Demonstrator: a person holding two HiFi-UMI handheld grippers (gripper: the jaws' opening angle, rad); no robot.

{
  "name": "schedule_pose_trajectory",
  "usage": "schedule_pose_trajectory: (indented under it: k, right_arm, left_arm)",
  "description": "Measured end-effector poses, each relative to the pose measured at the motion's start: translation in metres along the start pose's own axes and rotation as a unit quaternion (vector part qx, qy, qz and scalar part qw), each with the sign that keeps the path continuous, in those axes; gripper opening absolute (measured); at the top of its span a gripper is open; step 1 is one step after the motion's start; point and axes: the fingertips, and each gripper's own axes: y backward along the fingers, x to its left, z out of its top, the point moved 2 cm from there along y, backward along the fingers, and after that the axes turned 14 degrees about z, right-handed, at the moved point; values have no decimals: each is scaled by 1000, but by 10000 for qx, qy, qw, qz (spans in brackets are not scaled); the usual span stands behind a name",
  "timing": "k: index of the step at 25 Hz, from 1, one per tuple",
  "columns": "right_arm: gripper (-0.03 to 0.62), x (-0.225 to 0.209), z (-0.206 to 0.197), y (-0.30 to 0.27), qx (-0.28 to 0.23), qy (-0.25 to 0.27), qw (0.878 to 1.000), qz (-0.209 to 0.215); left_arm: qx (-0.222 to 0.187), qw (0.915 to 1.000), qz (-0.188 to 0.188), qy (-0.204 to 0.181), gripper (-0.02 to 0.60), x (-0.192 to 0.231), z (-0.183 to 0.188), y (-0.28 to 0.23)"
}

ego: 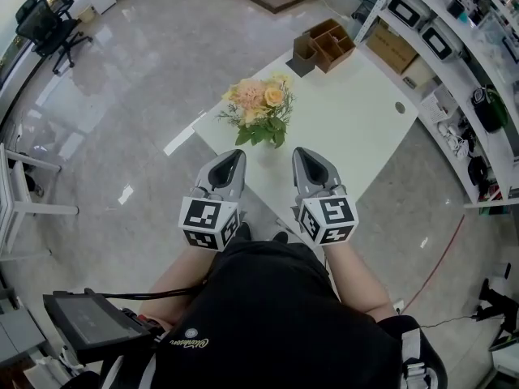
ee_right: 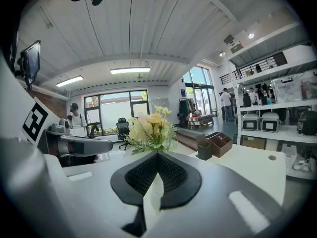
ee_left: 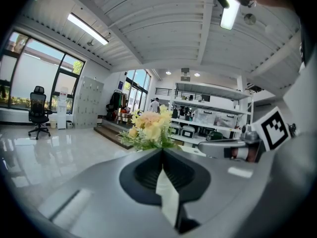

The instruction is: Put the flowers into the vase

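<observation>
Well off the left side of the white table, a black office chair stands on the glossy floor. At the table's near edge the left gripper points toward the tabletop, its jaws clenched tip to tip with nothing between them. Just past it, on the table close to that near edge, the flowers stand upright, a bunch of peach and cream blooms over green leaves (the foliage hides whatever holds the stems, so a vase cannot be made out). Beside the left one, also at the table's near edge, the right gripper points the same way, jaws likewise pressed together and empty. At the table's far end sit a dark cup and, touching it, a brown wooden organizer. Beyond the table's right side run white shelves loaded with equipment.
</observation>
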Motion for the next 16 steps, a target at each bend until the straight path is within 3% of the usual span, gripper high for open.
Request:
schedule_pose_trajectory:
  k: [16]
  right_arm:
    - [0, 7, -2, 3, 64, 44, 9999, 114]
  left_arm:
    - [29, 10000, -29, 42, 6, -3, -1, 4]
